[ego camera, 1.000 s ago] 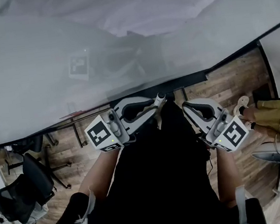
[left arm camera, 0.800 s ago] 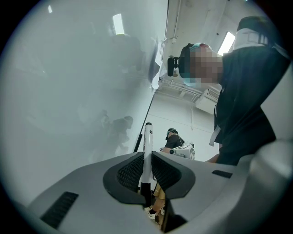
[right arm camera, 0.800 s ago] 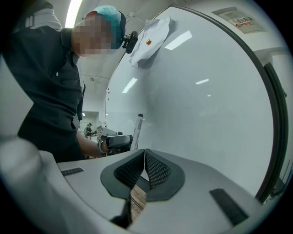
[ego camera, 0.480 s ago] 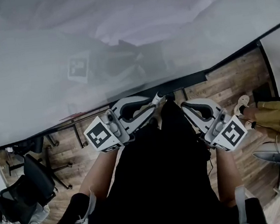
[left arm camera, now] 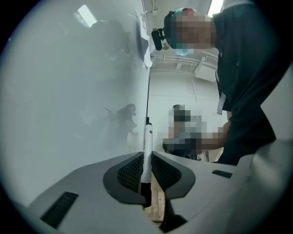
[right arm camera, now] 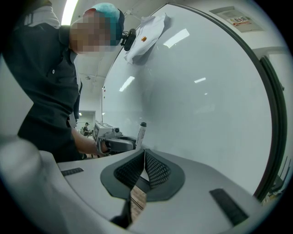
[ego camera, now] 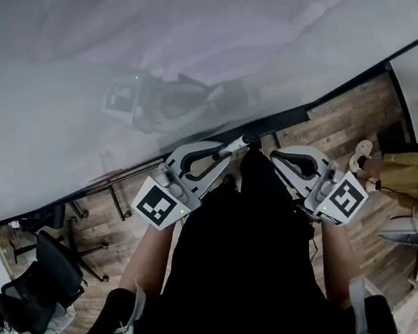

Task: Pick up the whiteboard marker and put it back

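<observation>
A: Head view: the left gripper holds the whiteboard marker by the near edge of the whiteboard, with the right gripper just to its right.

B: Left gripper view: the pads clamp the marker's white barrel. It looks light, stiff and smooth, so a mid-barrel hold should keep it from pivoting.

A: Right gripper view: the jaws meet with nothing between them, and the marker shows at far left.

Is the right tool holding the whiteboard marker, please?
No, the right tool has its jaws together with nothing between them; the whiteboard marker sits clamped in the left tool.
</observation>
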